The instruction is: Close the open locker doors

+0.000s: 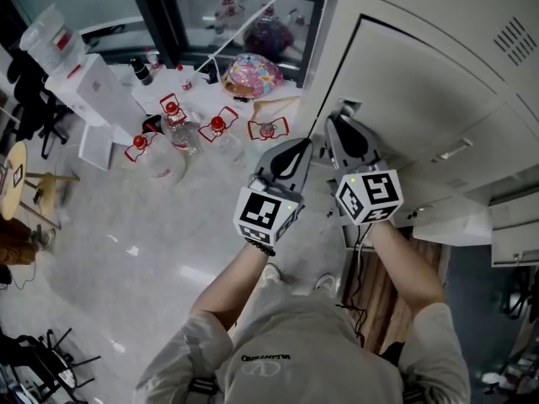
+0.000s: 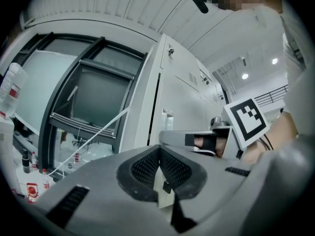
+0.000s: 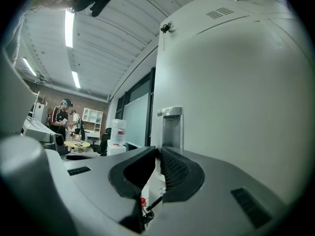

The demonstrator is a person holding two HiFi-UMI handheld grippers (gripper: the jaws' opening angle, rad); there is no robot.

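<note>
A tall pale-grey locker door (image 1: 404,91) with a metal handle (image 1: 347,105) fills the right of the head view. My right gripper (image 1: 333,120) points level at this door's left edge, just below the handle. In the right gripper view the jaws (image 3: 158,154) stand almost together, with the door's pale edge in the thin gap and the handle (image 3: 171,124) right behind them; the door face (image 3: 236,92) runs off to the right. My left gripper (image 1: 305,146) hangs beside it, shut and holding nothing (image 2: 160,154). From the left gripper view I see the right gripper (image 2: 197,140) at the locker (image 2: 182,97).
Several big water bottles (image 1: 173,124) with red handles stand on the floor at the left, near a water dispenser (image 1: 84,82) and a colourful bag (image 1: 253,72). A dark window frame (image 2: 88,107) adjoins the lockers. Another pale door panel (image 1: 455,221) juts out at lower right.
</note>
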